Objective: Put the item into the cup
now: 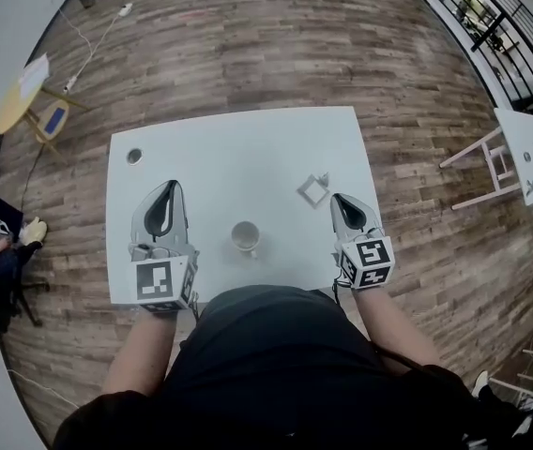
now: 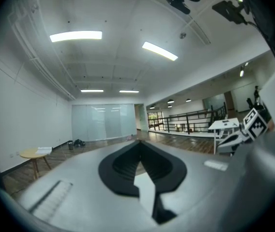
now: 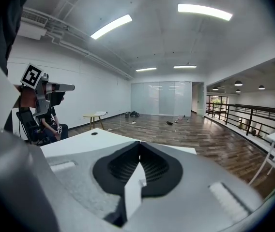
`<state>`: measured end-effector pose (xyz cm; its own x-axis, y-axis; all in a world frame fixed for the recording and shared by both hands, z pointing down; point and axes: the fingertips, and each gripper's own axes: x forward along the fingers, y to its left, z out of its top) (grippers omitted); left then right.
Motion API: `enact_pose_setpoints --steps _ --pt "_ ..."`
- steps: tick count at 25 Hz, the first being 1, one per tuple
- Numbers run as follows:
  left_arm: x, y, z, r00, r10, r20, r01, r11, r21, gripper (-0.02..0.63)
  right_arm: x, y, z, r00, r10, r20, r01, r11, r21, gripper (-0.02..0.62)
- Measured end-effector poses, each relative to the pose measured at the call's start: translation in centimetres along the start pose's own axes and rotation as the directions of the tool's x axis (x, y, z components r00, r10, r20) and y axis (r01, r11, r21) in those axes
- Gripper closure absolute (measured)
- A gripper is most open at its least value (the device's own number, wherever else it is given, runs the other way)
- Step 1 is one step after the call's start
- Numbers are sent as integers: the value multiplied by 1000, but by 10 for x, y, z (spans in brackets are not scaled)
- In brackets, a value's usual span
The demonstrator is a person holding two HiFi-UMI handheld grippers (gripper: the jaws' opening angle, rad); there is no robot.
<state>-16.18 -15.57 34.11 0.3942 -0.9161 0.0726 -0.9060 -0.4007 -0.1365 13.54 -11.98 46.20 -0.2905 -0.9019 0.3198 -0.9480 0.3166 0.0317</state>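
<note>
**Tabletop.** The white tabletop (image 1: pixel 238 148) carries the cup (image 1: pixel 244 237) and the item (image 1: pixel 313 189). The cup stands upright near the front edge, mouth up, between the two grippers. What is inside it cannot be made out.

**Item.** The item lies on the tabletop, behind and to the right of the cup and apart from it. It shows only as a small pale square outline turned on one corner. It is too small to identify further.

**Left gripper** (image 1: pixel 173 187). Its fingers are together at the tips, with nothing between them (image 2: pixel 138 143). It sits left of the cup, well apart from it.

**Right gripper** (image 1: pixel 334 198). Its fingers are together and empty (image 3: pixel 140 143). The tips lie just beside the item. From the head view, contact cannot be confirmed.

**Hidden areas.** In both gripper views the gripper's own body blocks the near tabletop, so neither cup nor item appears. The person's torso cuts off the front tabletop edge in the head view.
</note>
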Motion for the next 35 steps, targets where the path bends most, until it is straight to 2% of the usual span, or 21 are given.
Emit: enact_pose_setpoints --steps 5,8,12,16,35 --pt "17 -14 4 999 -53 -6 53 999 -1 598 -15 -18 -6 997 -74 -3 74 997 28 592" --pt "28 -26 0 995 -99 -20 99 995 5 599 -25 -26 -13 993 -115 -17 115 993 12 592" --pt "38 -42 -4 989 -147 -32 147 989 -11 599 -37 -30 -21 988 -148 -31 149 989 22 592" --pt "49 -52 6 985 -172 -11 172 985 -21 598 -43 -35 -28 986 -159 -41 161 986 39 592" --pt "55 -16 -5 996 -66 -53 66 998 -9 598 -9 -33 -44 991 -101 -87 106 993 53 592"
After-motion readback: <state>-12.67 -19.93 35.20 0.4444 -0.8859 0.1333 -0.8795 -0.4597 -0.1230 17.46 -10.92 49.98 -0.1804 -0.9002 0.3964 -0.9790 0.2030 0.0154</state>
